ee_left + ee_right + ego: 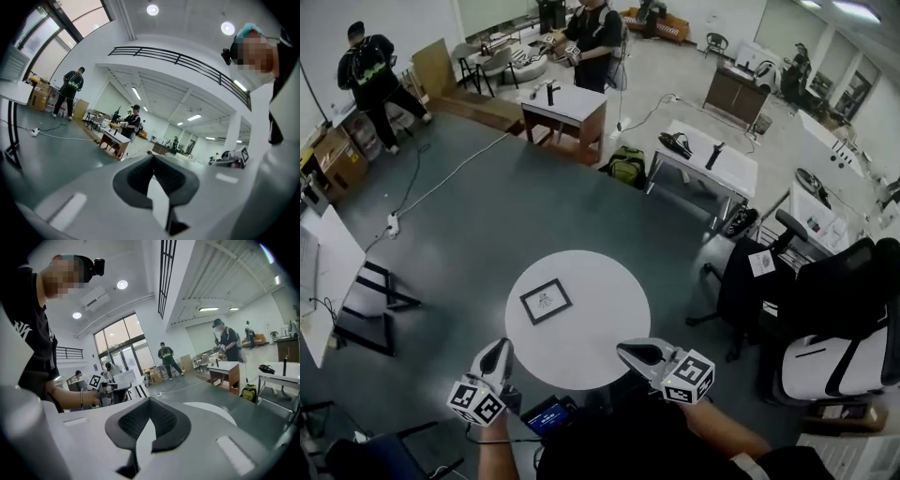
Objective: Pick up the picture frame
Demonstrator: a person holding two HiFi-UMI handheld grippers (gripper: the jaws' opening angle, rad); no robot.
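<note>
A small dark-framed picture frame (546,301) lies flat on the left part of a round white table (600,347). My left gripper (501,351) is shut and empty at the table's near left edge, below the frame. Shut and empty too, my right gripper (627,351) hangs over the table's near right edge. In the left gripper view the shut jaws (152,159) point level across the room, and the frame does not show there. The right gripper view has its shut jaws (150,401) and part of the white tabletop (213,411) to the right.
A black office chair (830,319) stands right of the table. A dark folding stand (380,305) and a white board (328,272) are at the left. Wooden and white tables (567,108) and several people stand farther back. A cable with a power strip (392,223) runs across the floor.
</note>
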